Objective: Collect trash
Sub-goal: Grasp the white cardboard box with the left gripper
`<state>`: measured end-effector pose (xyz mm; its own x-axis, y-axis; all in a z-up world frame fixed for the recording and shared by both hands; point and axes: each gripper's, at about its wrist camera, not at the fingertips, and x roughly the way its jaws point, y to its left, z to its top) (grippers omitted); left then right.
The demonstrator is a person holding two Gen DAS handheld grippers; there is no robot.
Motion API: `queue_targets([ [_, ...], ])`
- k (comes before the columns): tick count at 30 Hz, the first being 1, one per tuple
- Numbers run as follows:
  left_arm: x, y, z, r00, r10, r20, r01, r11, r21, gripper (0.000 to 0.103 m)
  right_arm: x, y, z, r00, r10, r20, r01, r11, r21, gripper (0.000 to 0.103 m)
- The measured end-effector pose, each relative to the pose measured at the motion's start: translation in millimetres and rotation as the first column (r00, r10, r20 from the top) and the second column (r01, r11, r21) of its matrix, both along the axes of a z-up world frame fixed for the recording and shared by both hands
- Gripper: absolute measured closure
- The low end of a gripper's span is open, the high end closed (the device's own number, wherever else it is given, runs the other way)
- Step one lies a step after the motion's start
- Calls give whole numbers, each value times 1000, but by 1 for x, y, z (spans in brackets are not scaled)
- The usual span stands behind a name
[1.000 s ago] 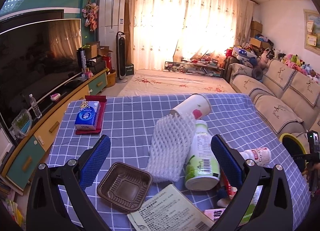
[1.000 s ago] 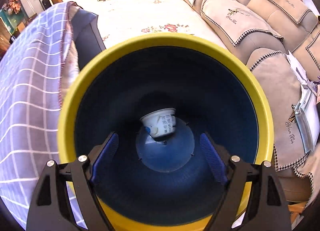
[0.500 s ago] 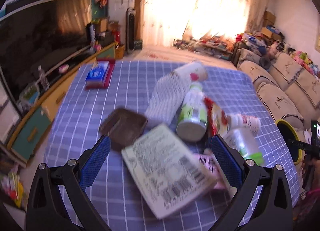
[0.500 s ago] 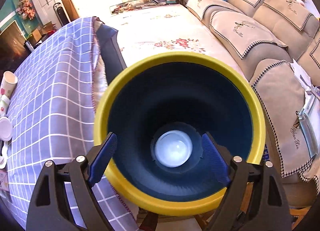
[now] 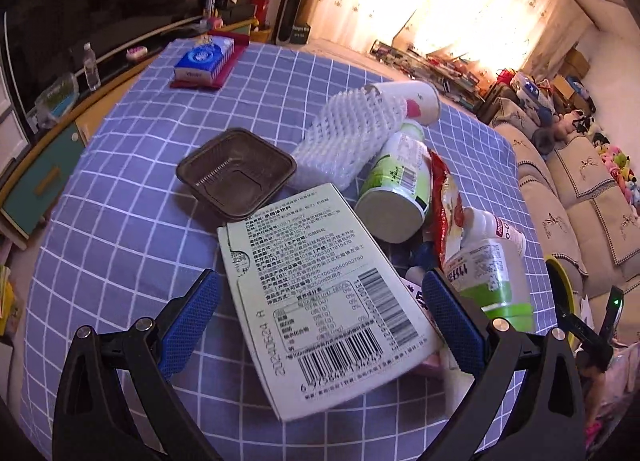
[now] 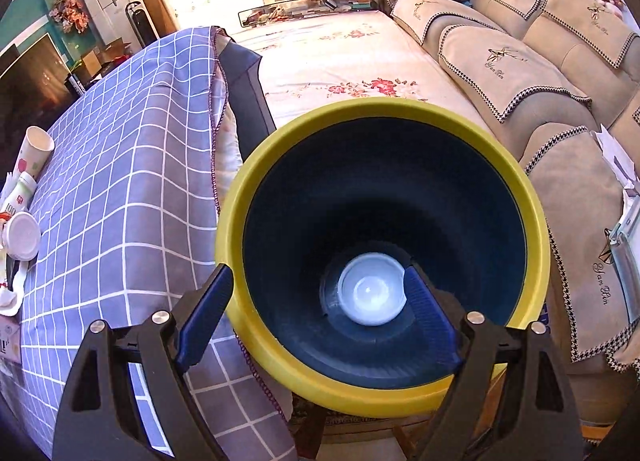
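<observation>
Trash all over the table [image 5: 120, 245]; left tool [image 5: 320, 317] spread wide over a flat carton [image 5: 316, 293], right tool [image 6: 320, 309] spread above the bin [image 6: 380, 261], empty-handed.

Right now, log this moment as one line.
left gripper: open over flat carton | right gripper: open, empty, above yellow bin | white cup: in bin

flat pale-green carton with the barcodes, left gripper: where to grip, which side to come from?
Grip the flat pale-green printed carton across its long side edges, coming down from above. It lies face-up between the open left gripper, probably thin, its right edge resting on a pink packet, which should leave a gap for the right finger.
</observation>
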<state>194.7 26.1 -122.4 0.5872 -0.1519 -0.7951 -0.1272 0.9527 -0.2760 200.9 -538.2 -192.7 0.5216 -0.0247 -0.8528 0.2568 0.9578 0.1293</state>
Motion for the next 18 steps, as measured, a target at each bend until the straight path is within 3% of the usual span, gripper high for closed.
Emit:
queue_targets([
  [7, 20, 2, -11, 996, -40, -80, 39, 999, -23, 4, 2, 1, 1, 1000, 15, 11, -15, 1000, 15, 20],
  [12, 21, 4, -11, 995, -72, -65, 70, 997, -32, 22, 6, 8, -2, 999, 37, 2, -37, 999, 18, 20],
  [18, 5, 8, -6, 995, -91, -34, 92, 995, 45, 30, 7, 10, -2, 999, 45, 0, -45, 999, 27, 20],
])
